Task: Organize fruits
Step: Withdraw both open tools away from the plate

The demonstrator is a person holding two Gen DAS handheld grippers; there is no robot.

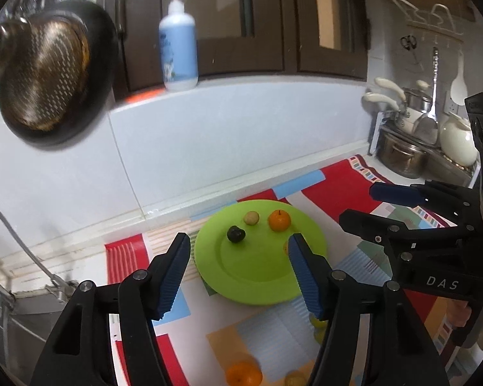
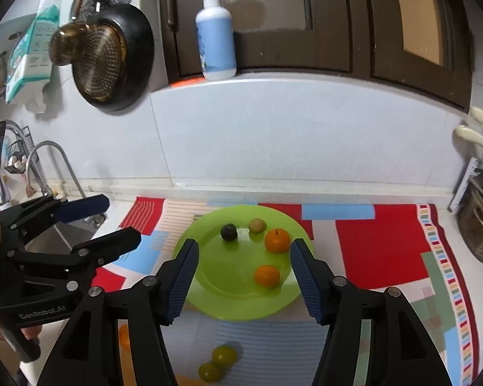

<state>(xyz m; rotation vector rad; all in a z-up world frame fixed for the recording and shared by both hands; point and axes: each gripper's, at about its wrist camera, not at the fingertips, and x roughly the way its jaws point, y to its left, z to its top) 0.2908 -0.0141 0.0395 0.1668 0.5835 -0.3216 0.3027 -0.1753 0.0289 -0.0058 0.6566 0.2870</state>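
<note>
Fruits on green plate (image 2: 209, 302): two oranges (image 2: 267, 276), a dark plum (image 2: 229, 232) and a pale fruit (image 2: 257, 225) at its far side. Two green fruits (image 2: 223, 355) lie on the mat (image 2: 380, 251) nearer. Left gripper (image 1: 240, 273) and right gripper (image 2: 244, 281) hover above, jaws apart, empty.

Patterned mat (image 2: 380, 247) covers surface, red, blue and striped patches. Pump bottle (image 2: 216, 38) upright on ledge. Dark frying pan (image 2: 112, 54) hangs on tiled wall. Faucet (image 2: 53, 164) at left over sink. Steel pots (image 1: 402, 154) at right.
</note>
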